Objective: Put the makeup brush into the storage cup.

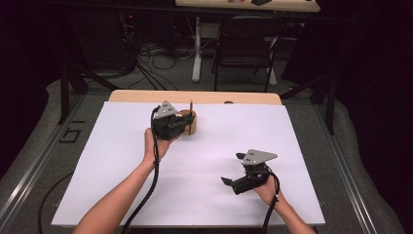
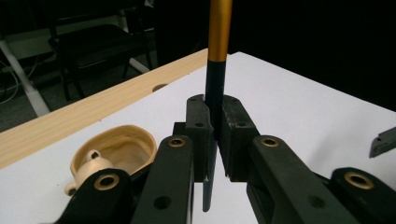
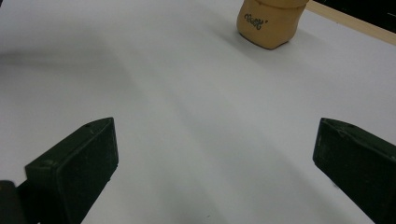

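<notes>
My left gripper (image 1: 181,127) is shut on a slim pen (image 1: 191,106) and holds it upright beside a tan cup (image 1: 190,122) at the back middle of the white sheet (image 1: 122,161). In the left gripper view the pen (image 2: 219,28) is gold above and dark blue below, pinched between the pads of my left gripper (image 2: 214,105), its lower tip hanging free. The tan cup (image 2: 119,149) sits low at the left, its mouth open and hollow. My right gripper (image 1: 233,168) rests at the front right, open, with nothing between its jaws. The right gripper view has the cup (image 3: 268,23) far ahead of my right gripper (image 3: 215,149).
The white sheet covers a wooden table whose bare edge (image 1: 195,96) runs along the back, with a small hole (image 1: 228,102) in it. A black chair (image 1: 243,44) and cables lie on the floor beyond. One tip of the right gripper (image 2: 384,142) pokes in at the right.
</notes>
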The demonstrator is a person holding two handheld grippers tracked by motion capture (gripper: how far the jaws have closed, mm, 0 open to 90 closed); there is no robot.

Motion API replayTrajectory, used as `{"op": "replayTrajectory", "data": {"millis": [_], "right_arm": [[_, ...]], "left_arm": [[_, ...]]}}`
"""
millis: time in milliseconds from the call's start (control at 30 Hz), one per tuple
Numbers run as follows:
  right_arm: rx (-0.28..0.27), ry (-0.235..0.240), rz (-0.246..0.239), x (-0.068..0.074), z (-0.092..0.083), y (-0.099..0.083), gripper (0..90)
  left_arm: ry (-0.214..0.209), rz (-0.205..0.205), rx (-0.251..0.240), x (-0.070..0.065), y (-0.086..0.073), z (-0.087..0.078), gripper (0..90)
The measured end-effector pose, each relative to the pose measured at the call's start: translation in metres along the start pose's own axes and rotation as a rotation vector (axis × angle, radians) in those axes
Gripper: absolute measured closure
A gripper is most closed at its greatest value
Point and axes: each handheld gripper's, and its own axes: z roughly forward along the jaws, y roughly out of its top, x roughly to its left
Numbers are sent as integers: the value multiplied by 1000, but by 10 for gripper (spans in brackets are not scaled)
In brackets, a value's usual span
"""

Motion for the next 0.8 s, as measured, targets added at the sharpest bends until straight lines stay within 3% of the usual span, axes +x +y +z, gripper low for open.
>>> {"op": "replayTrajectory", "data": {"millis": [300,367,800], "right_arm": [[-11,-18,2,-2,-2,0,0],[-42,-30,-1,-2,-1,2,0],[-37,-22,-4,-3,5,3,0]], "left_arm": [[26,21,13,6,6,7,833],[35,37,14,6,9,8,833],[79,63,1,20,21,17,833]]}}
